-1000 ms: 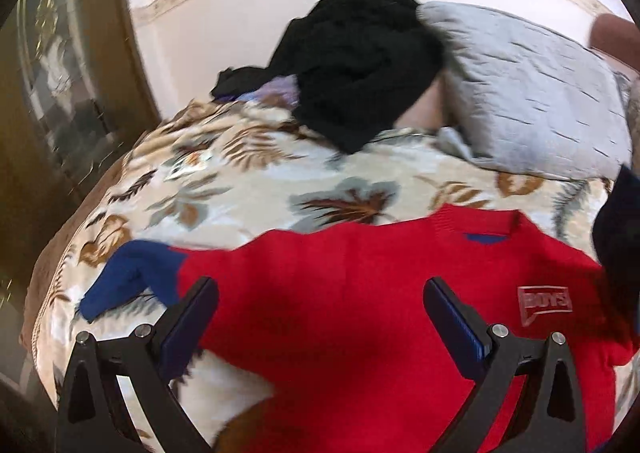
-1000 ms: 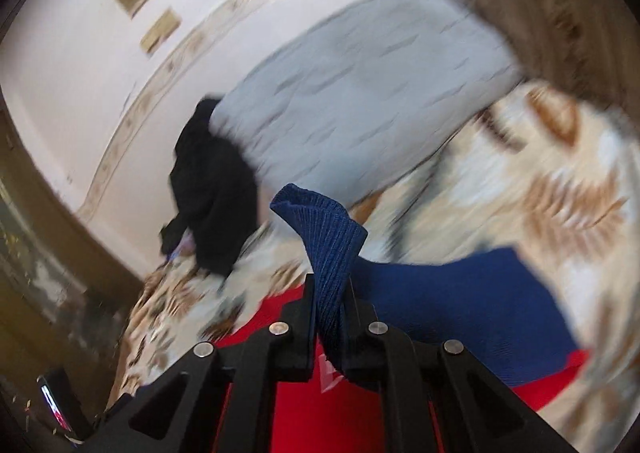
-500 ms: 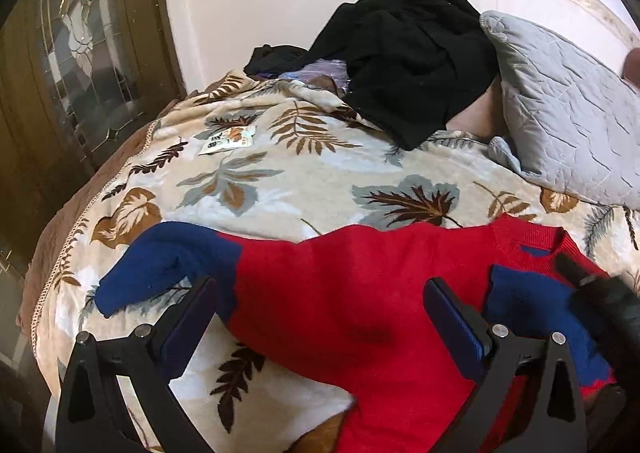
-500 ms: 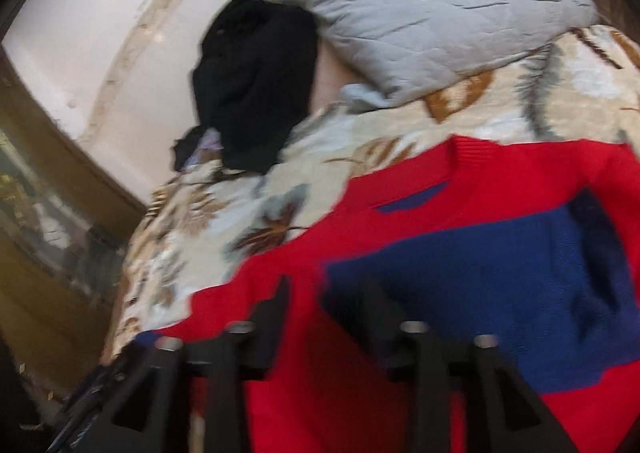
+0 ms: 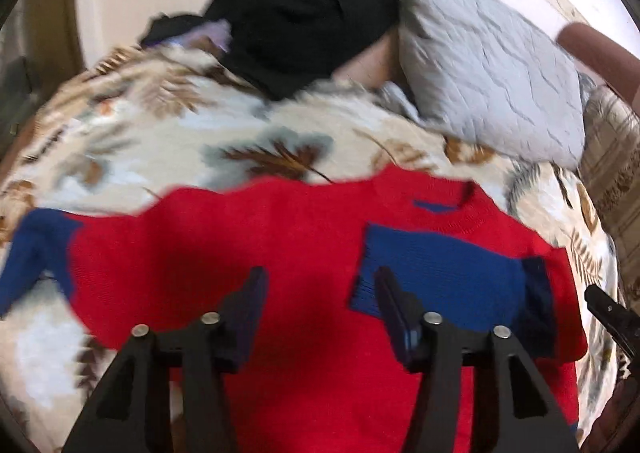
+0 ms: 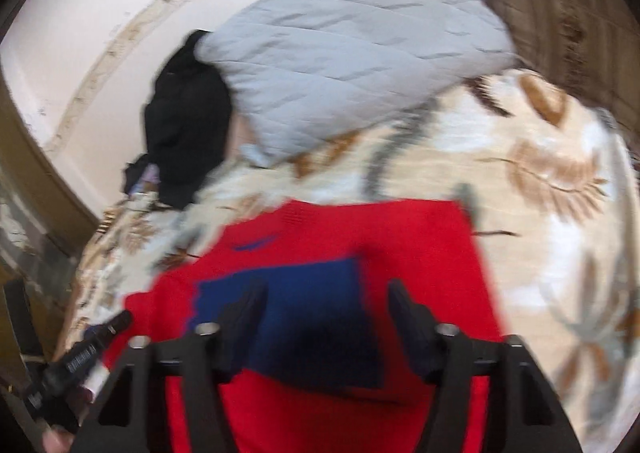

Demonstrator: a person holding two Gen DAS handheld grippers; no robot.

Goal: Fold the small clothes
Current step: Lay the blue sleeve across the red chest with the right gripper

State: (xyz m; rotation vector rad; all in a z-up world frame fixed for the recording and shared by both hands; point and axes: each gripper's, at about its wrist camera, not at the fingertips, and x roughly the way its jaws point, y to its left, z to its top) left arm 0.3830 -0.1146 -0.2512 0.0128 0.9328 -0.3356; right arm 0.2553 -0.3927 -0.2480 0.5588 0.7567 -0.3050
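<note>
A small red sweater (image 5: pixel 248 245) with blue sleeves lies flat on the leaf-print bedspread (image 5: pixel 160 133). Its right blue sleeve (image 5: pixel 436 273) is folded across the red chest; its left blue sleeve (image 5: pixel 36 253) stretches out to the left. My left gripper (image 5: pixel 320 293) is open and empty above the sweater's middle. In the right wrist view the sweater (image 6: pixel 420 237) shows with the folded blue sleeve (image 6: pixel 304 313) under my right gripper (image 6: pixel 326 309), which is open and empty just above it. The right gripper's tip shows at the left view's right edge (image 5: pixel 608 313).
A grey quilted pillow (image 5: pixel 488 77) and a heap of black clothes (image 5: pixel 304 9) lie at the head of the bed against the white wall. A brown patterned cushion (image 6: pixel 560 21) sits at the far right. The left gripper's body (image 6: pixel 76 361) shows at lower left.
My right gripper has laid the blue sleeve across the sweater's chest, let go of it and opened. My left gripper's jaws have narrowed but stay open, and it has shifted right.
</note>
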